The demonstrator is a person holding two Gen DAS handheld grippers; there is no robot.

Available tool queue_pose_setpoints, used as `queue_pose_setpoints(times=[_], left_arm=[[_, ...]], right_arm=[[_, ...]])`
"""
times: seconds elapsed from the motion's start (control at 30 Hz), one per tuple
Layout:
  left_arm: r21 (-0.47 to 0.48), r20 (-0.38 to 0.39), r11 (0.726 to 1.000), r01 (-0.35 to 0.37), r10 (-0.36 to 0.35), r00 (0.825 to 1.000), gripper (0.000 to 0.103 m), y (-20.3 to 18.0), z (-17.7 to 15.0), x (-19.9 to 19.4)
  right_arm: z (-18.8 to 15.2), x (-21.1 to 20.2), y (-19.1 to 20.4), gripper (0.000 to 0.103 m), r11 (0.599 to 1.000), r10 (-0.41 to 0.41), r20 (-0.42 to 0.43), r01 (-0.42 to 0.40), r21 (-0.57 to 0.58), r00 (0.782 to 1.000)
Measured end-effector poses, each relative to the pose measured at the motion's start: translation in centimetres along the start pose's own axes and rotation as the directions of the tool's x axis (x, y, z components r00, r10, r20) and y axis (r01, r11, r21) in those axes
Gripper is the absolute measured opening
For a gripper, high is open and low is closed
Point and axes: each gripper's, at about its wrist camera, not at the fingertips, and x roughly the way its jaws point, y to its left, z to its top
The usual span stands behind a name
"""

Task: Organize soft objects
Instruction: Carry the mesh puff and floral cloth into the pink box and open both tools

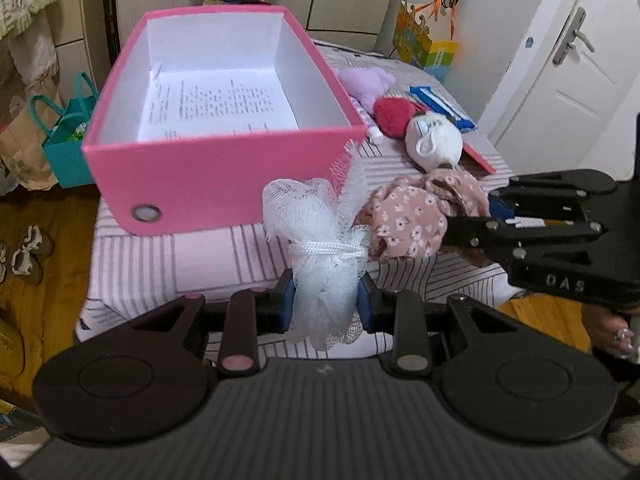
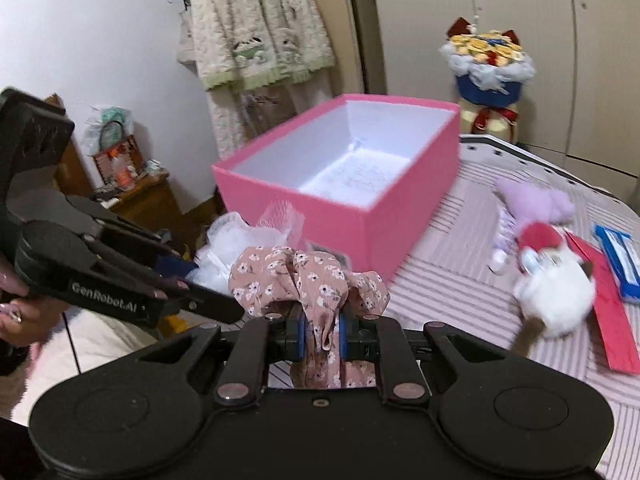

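L hand-held gripper clamps mesh pouf, R hand-held gripper clamps floral scrunchie, pink box just behind.

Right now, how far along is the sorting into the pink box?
Nothing soft is stowed yet: the box holds only a printed sheet. In hand: the left claw grips the mesh pouf, the right claw the scrunchie. Left on the bed: purple plush, red-and-white plush.

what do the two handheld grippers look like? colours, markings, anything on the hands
Both the left gripper and right gripper are matte black plastic, with blue-padded fingers and round pivot caps. White lettering: "GenRobot.AI" on the left, "DAS" on the right. Hands have long painted nails; no cables visible.
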Motion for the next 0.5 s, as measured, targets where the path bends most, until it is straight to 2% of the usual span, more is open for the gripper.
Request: queue_pose_setpoints(times=[0.17, 0.27, 0.37, 0.5], left_arm=[[0.031, 0.061, 1.000, -0.006, 0.004, 0.998, 0.030, 1.1, 2.8, -2.6], [0.055, 0.099, 0.998, -0.003, -0.002, 0.995, 0.031, 2.0, 5.1, -3.3], [0.055, 0.101, 0.998, 0.003, -0.008, 0.995, 0.031, 3.7, 7.8, -2.2], [0.023, 0.049, 1.000, 0.012, -0.014, 0.999, 0.031, 6.3, 11.3, 1.6]], right_arm=[[4.1, -0.1, 0.7, 0.018, 0.999, 0.039, 0.043, -0.040, 0.000, 0.998], [6.7, 0.2, 1.0, 0.018, 0.999, 0.029, 0.086, -0.027, -0.021, 0.996], [9.1, 1.5, 0.5, 0.018, 0.999, 0.032, 0.113, -0.029, -0.029, 0.993], [11.9, 5.0, -0.9, 0.018, 0.999, 0.002, 0.117, 0.003, -0.040, 0.993]])
